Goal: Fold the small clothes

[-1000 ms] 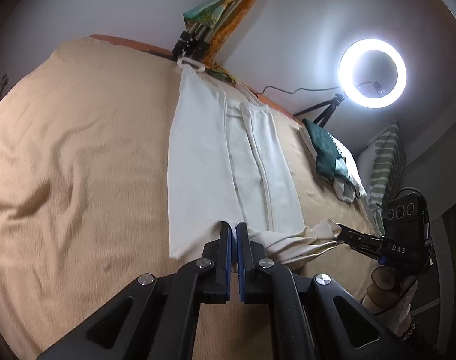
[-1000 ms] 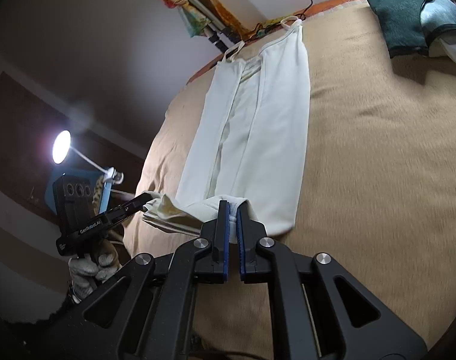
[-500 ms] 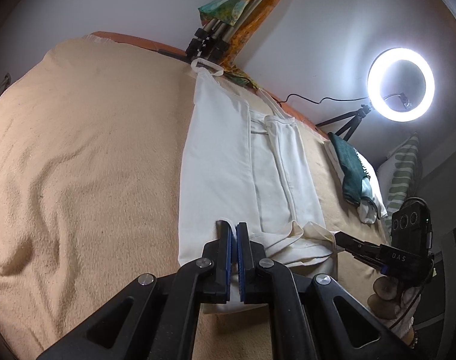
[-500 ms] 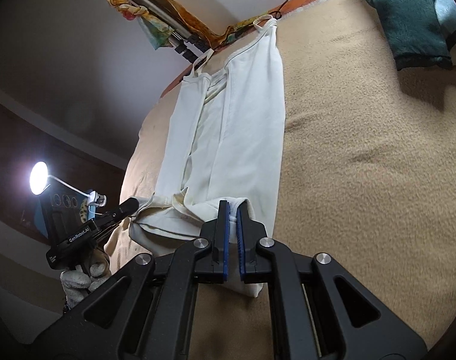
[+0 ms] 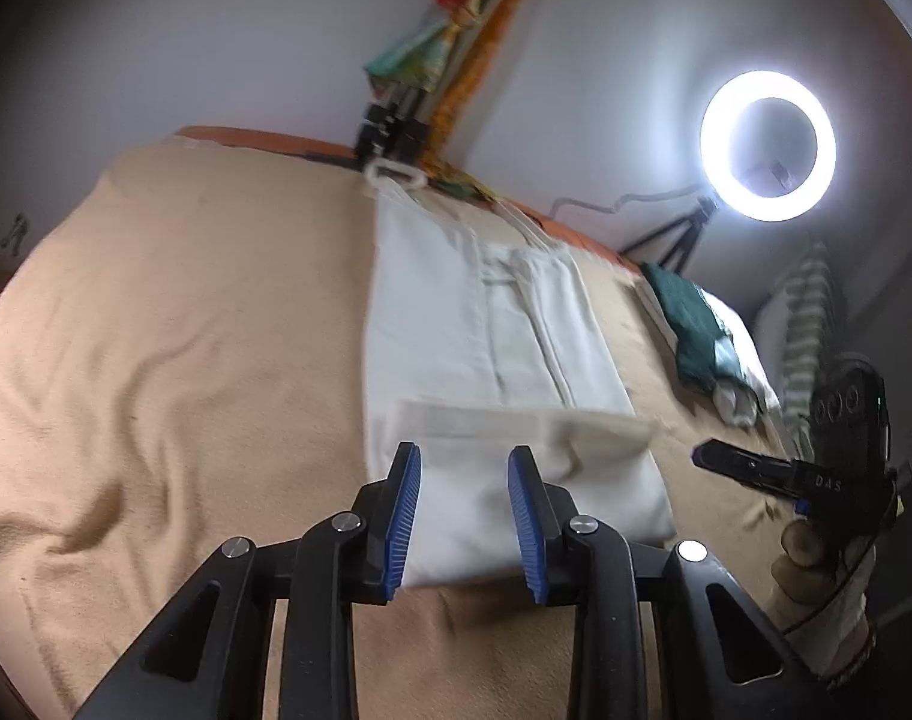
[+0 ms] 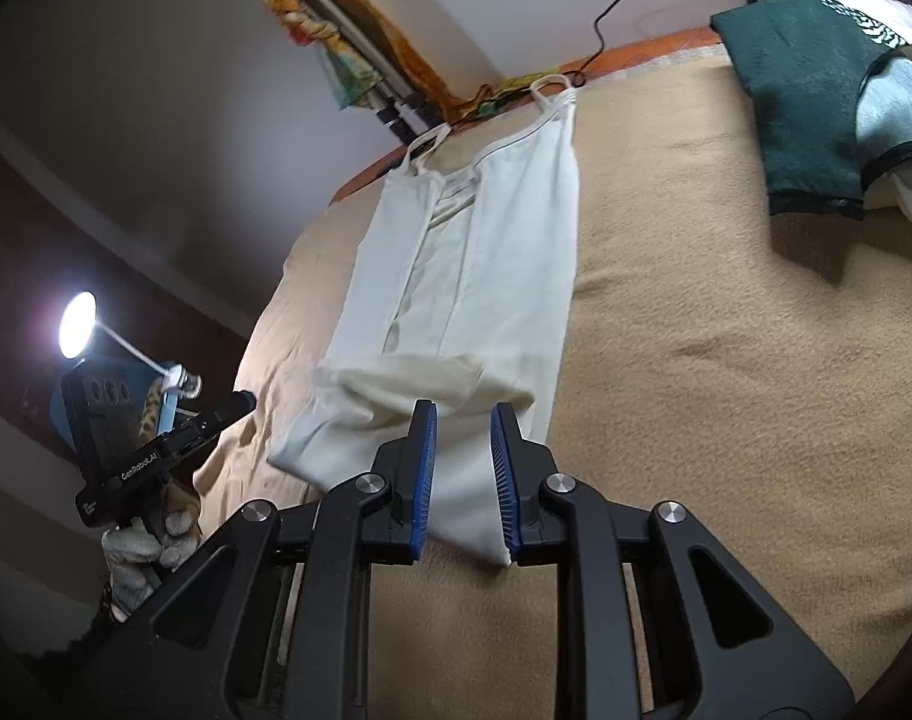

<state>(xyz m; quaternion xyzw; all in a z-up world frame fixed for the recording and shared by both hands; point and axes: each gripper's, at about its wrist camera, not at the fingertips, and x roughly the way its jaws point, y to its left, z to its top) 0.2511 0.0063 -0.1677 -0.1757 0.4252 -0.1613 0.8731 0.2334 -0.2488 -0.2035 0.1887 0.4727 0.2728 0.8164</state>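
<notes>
A white strappy top [image 5: 492,354] lies lengthwise on the tan blanket [image 5: 174,372] of the bed, its sides already folded inward and its bottom hem turned up over the body. The left gripper [image 5: 465,516] and right gripper [image 6: 463,474] both hover at the near fold, jaws opening, partly apart, and, as far as the blurred cloth shows, holding nothing. The step in hand looks like letting go after the first lengthwise fold. Next likely calls for gripping the near folded edge at both corners and carrying it towards the straps [image 6: 546,87].
</notes>
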